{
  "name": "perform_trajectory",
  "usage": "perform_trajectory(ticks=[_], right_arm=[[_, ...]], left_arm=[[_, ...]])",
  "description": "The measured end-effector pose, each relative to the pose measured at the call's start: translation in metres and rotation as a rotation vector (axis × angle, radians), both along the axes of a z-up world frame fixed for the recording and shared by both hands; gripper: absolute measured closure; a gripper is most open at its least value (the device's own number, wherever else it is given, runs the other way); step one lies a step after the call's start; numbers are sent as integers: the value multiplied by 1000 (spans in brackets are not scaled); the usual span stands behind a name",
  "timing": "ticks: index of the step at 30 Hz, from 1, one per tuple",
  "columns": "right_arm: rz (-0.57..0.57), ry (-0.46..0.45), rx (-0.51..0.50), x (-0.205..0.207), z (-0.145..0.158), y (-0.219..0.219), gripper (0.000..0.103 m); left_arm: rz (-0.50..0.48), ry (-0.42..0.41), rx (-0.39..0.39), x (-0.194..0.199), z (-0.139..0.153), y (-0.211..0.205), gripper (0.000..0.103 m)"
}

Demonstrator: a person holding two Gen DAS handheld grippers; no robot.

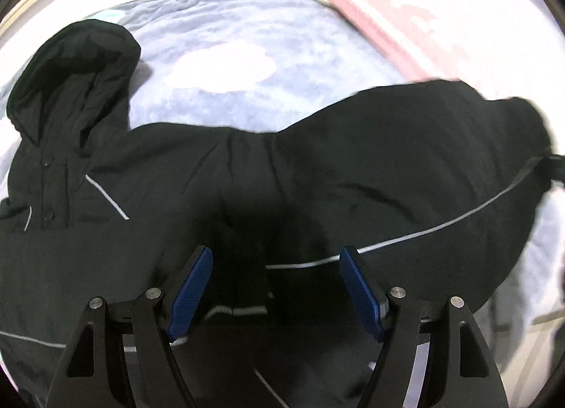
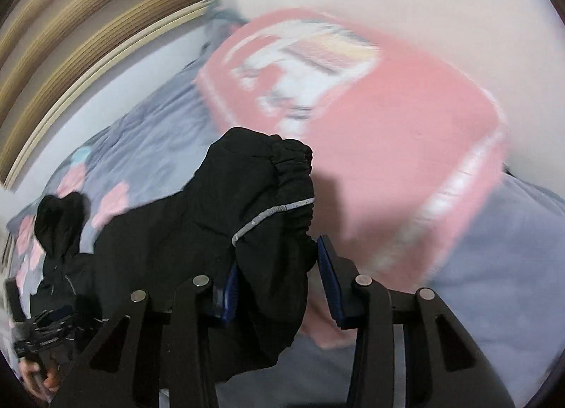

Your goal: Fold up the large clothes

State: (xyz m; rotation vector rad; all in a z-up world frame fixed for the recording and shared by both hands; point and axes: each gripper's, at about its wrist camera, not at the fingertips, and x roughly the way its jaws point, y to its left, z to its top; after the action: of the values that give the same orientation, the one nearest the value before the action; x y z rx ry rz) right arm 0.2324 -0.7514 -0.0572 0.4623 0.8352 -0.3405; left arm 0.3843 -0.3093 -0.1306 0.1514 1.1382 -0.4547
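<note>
The right gripper (image 2: 275,288) had the cuff end of the sleeve (image 2: 279,196) between its blue pads. The jaws stood fairly narrow. The gathered cloth lay against the left pad, while a thin gap showed at the right one, so I could not tell whether the grip was firm. Beyond the cuff, the sleeve ran back down to the body of the black jacket (image 1: 353,168), which lay spread on the grey-blue blanket (image 1: 247,37) of the bed. A pink pillow (image 2: 388,125) sat just past the cuff, blurred.

The left gripper (image 1: 275,288) hovered over the jacket's middle with its jaws wide and nothing between them. A thin grey stripe (image 1: 423,228) crossed the cloth just under its fingertips. The hood (image 1: 70,83) lay flat to the left in that view, and the sleeve stretched away to the right.

The step in hand looked like the sleeve fold: taking the sleeve by its cuff to bring it across the body. The next move probably called for a sure hold on the cuff, then carrying it inward over the chest and laying it flat. The left gripper would likely need to press or pin the body near the shoulder so the jacket did not drag along. Loose padded cloth could slip from a half-closed grip.
</note>
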Motion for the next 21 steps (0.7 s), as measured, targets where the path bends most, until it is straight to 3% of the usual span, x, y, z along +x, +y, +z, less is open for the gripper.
perform_trajectory(ticks=[3, 4, 7, 10, 14, 15, 16, 17, 18, 21], right_arm=[[-15, 70, 55, -4, -31, -9, 58], [-17, 94, 71, -1, -42, -9, 58], [-46, 140, 116, 1, -74, -14, 56], [-61, 103, 250, -5, -89, -28, 49], [-65, 28, 336, -17, -86, -37, 23], [-69, 24, 347, -20, -87, -37, 23], [-73, 25, 360, -20, -88, -37, 23], [-66, 26, 378, -18, -90, -35, 31], [-60, 28, 374, -19, -89, -34, 48], [-24, 37, 326, -15, -76, -8, 55]], left_arm=[[18, 90, 127, 14, -48, -16, 27], [20, 85, 166, 16, -59, -21, 25], [19, 55, 201, 16, -59, -27, 23], [12, 69, 141, 15, -49, -15, 23], [17, 102, 12, 6, -25, 20, 23], [20, 99, -5, 3, -19, 28, 23], [24, 93, -17, 0, -14, 36, 23], [30, 85, -24, -3, -9, 46, 23], [39, 79, -25, -5, -5, 54, 23], [87, 69, -33, -7, 5, 82, 23]])
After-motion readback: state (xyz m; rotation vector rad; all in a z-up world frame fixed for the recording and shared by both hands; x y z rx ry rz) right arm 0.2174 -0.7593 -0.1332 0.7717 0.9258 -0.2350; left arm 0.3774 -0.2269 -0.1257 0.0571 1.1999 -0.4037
